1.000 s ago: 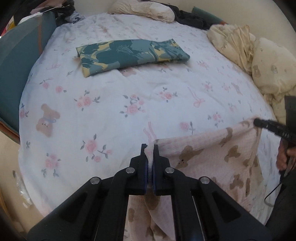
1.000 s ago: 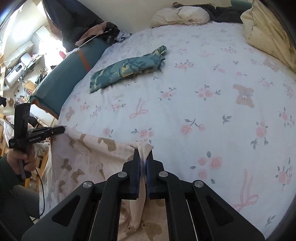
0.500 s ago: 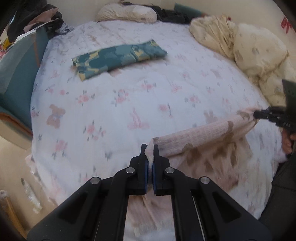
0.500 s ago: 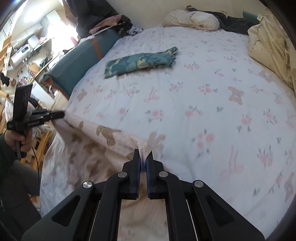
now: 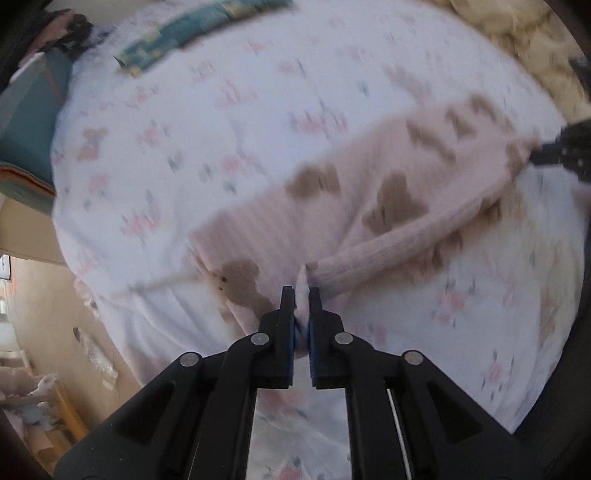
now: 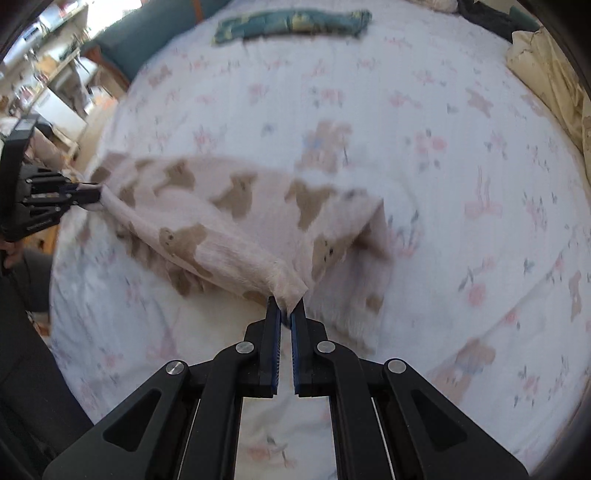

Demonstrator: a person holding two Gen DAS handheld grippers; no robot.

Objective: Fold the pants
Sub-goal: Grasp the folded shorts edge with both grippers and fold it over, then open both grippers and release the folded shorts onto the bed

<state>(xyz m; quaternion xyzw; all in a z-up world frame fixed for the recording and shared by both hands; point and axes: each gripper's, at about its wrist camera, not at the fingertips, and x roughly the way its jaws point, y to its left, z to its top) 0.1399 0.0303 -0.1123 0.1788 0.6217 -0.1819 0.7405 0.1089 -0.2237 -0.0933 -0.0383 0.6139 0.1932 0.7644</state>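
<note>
The pink pants with brown bears [image 5: 369, 206] hang stretched between my two grippers above the floral bed sheet [image 5: 258, 110]. My left gripper [image 5: 302, 295] is shut on one corner of the pants. My right gripper [image 6: 285, 306] is shut on the other corner [image 6: 288, 291]. The pants also show in the right wrist view [image 6: 229, 206], draped onto the bed. The right gripper shows at the right edge of the left wrist view [image 5: 535, 157]. The left gripper shows at the left of the right wrist view [image 6: 94, 195].
A folded teal patterned garment [image 6: 291, 24] lies at the far side of the bed. A cream blanket [image 6: 554, 74] is bunched at the right. A teal cushion [image 5: 26, 110] sits at the left. Shelves and floor clutter [image 6: 48, 85] lie beyond the bed's left edge.
Both grippers have lifted and swung the pants forward over the bed. The fabric now spreads onto the sheet instead of hanging off the edge. The views are motion blurred.
</note>
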